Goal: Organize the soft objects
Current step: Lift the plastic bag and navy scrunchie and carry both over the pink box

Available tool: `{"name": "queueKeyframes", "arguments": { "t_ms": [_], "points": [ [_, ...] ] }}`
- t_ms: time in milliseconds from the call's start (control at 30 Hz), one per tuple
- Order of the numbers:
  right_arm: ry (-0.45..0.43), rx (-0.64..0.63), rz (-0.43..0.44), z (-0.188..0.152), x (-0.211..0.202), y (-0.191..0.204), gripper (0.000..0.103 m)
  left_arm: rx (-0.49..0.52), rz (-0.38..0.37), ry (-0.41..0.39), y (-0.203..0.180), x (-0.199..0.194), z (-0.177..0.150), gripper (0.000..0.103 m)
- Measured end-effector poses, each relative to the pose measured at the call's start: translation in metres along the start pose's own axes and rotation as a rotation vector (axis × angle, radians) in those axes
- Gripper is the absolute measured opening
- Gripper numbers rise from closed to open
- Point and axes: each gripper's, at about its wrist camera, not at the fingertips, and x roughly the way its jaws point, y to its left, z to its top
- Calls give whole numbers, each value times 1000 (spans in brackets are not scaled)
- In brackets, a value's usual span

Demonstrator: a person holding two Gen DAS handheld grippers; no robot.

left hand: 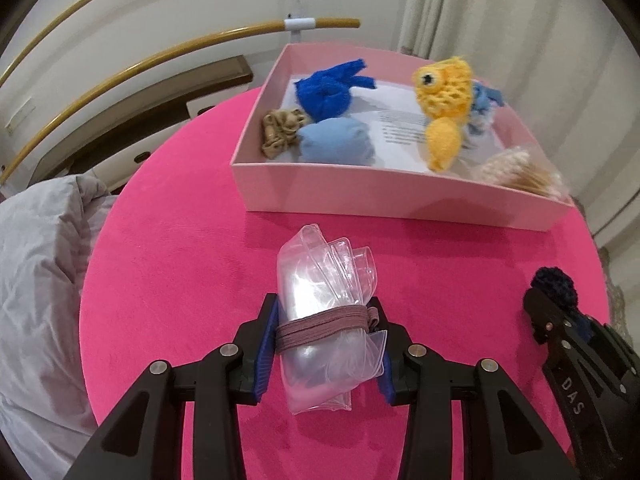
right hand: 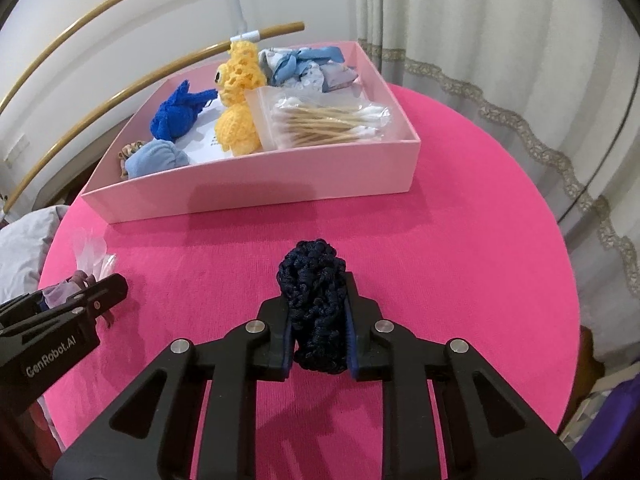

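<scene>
Above the pink table (right hand: 460, 240), left tongs (left hand: 324, 332) clamp a plastic roll (left hand: 320, 312) and right tongs (right hand: 318, 312) a navy knit (right hand: 316, 304), likely bound for the box (right hand: 260, 184).

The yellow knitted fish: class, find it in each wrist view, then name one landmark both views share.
Left wrist view: the yellow knitted fish stands upper right, inside the pink box, towards its right end.
Right wrist view: the fish sits upper left of centre, in the middle of the box, beside the bag of cotton swabs.
Shared landmark: the pink box.
</scene>
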Motion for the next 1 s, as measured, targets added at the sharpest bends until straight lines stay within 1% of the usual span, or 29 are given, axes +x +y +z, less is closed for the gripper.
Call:
{"name": "queueKeyframes", "arguments": {
  "t_ms": [100,433,667,900,1000],
  "points": [
    [-28,0,2,-2,-13,1,18,20,-3,-16,-7,-12,-4,38],
    [-110,-26,14,-5,-54,7,18,70,-32,-103,-26,-64,-20,38],
    [-174,-51,17,-6,-83,12,18,86,-52,-168,-30,-105,-37,38],
    [-257,-67,16,-8,-116,15,18,99,-75,-253,-30,-149,-53,39],
    [-290,-79,26,-9,-130,15,18,114,-101,-285,-29,-168,-61,39]
  ]
}}
